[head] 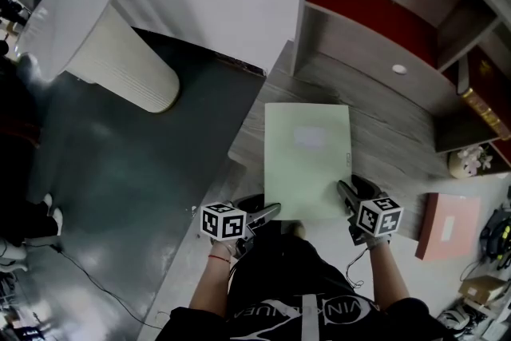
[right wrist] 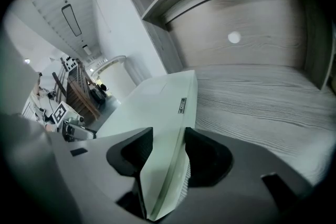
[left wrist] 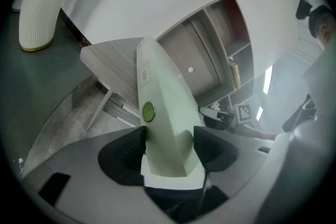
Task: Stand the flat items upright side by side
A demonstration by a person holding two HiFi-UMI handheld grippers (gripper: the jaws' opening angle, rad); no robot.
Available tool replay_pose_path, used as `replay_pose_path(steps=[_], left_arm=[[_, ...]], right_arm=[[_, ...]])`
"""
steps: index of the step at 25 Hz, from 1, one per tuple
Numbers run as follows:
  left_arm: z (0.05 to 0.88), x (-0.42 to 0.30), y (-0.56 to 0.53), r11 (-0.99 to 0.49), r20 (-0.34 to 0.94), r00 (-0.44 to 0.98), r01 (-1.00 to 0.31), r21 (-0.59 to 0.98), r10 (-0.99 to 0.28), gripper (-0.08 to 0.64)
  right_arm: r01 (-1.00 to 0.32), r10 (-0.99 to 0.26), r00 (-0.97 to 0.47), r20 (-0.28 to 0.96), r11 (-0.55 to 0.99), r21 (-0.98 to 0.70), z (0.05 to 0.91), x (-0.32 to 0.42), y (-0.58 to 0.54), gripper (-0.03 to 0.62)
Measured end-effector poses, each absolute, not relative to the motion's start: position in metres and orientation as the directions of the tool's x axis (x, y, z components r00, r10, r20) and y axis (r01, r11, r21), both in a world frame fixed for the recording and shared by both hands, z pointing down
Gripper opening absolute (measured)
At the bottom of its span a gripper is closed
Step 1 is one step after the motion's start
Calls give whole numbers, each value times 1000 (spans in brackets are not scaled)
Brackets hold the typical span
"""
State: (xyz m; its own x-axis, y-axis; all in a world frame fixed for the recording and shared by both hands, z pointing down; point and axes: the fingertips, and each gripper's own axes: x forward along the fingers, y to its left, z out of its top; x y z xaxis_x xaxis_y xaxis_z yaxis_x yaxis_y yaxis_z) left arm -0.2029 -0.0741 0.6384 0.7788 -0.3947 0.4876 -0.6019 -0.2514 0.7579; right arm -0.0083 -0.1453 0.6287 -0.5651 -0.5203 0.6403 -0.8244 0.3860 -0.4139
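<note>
A pale green flat rectangular folder was held at its near end by both tongs, over the near-left part of the grey wood-grain tabletop. Its near-left corner reached out past the tabletop's near edge.

The left tongs were closed on the folder's near-left corner. In the left gripper view both dark pads were pressed against the two faces of the folder, just below a round green button. The right tongs were clamped on the near part of the folder's right edge. In the right gripper view the thin folder was pinched between the pads, its far end low over the tabletop.

The left forearm and the right forearm were stretched forward from the bottom of the head view. The tongs were angled inward toward each other and tilted downward.

A pink flat rectangular item lay to the right of the right tongs, apart from them; whether it rested on the tabletop could not be told.
</note>
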Motion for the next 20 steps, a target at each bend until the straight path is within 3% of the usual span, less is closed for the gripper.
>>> replay_pose_path(steps=[10, 16, 20], left_arm=[[638, -198, -55, -267, 485, 814, -569, 778, -319, 278], [633, -227, -93, -175, 413, 774, -546, 819, -480, 311], [636, -224, -112, -143, 336, 817, -445, 884, -469, 350]], right_arm=[[-813, -499, -580, 644, 408, -416, 628, -3, -132, 207], [-824, -529, -566, 632, 385, -416, 625, 0, -154, 222], [-817, -515, -577, 634, 353, -456, 624, -8, -176, 224]])
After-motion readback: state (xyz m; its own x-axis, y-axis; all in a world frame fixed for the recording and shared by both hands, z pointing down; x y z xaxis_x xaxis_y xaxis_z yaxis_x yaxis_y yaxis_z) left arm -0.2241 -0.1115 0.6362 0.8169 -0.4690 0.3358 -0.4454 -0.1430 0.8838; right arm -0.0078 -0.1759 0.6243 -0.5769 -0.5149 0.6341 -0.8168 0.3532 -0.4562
